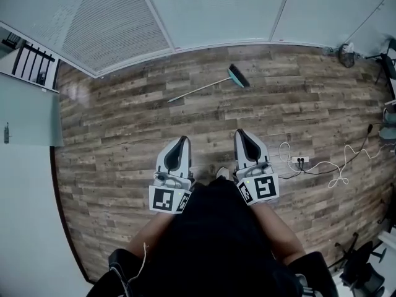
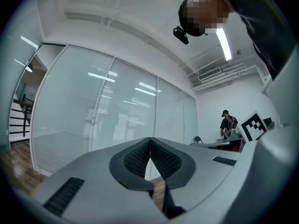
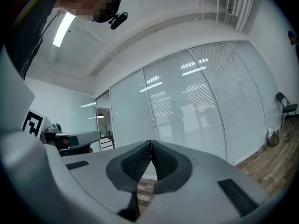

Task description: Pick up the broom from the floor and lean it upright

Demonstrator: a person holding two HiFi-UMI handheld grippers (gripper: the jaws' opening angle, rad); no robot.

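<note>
The broom (image 1: 210, 83) lies flat on the wood floor near the glass wall, its teal head (image 1: 238, 76) to the right and its thin handle running down-left. My left gripper (image 1: 180, 142) and right gripper (image 1: 242, 135) are held level side by side close to my body, well short of the broom. Both are shut with nothing between the pads. In the left gripper view the left gripper (image 2: 150, 140) has its tips together, and in the right gripper view the right gripper (image 3: 151, 143) does too; the broom does not show in either.
A frosted glass wall (image 1: 185, 11) runs along the far side of the floor. A white cable and power strip (image 1: 300, 161) lie on the floor at the right. Chair bases (image 1: 362, 262) stand at the lower right. A person stands by a desk (image 2: 229, 125) in the left gripper view.
</note>
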